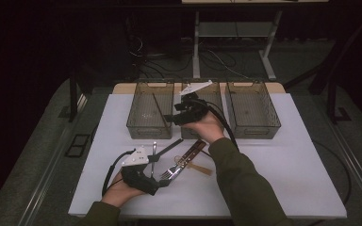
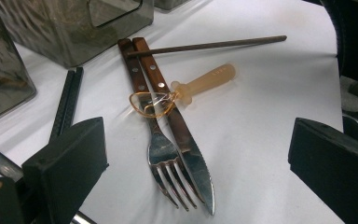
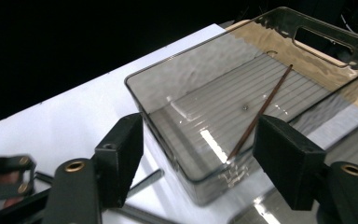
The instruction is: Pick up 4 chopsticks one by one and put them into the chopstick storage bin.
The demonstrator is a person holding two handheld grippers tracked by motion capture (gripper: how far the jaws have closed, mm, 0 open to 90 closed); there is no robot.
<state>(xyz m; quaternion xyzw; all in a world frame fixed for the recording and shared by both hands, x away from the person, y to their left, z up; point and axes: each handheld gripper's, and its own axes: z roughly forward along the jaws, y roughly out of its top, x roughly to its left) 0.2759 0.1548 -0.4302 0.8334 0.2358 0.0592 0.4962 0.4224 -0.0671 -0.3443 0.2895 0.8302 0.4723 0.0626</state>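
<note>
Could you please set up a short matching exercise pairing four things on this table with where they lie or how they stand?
1. fork
2. brown chopstick
3. left gripper
4. whisk

a. leaning inside the left bin
b. jaws open above the cutlery
c. lying across the two wooden handles
d. flat beside the knife, tines toward the left gripper

Pairs: 1-d, 2-a, 3-b, 4-c

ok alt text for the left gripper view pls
A fork and a wooden-handled knife lie side by side on a white table, between the left gripper's open black fingers. A thin brown stick crosses their handles.
</note>
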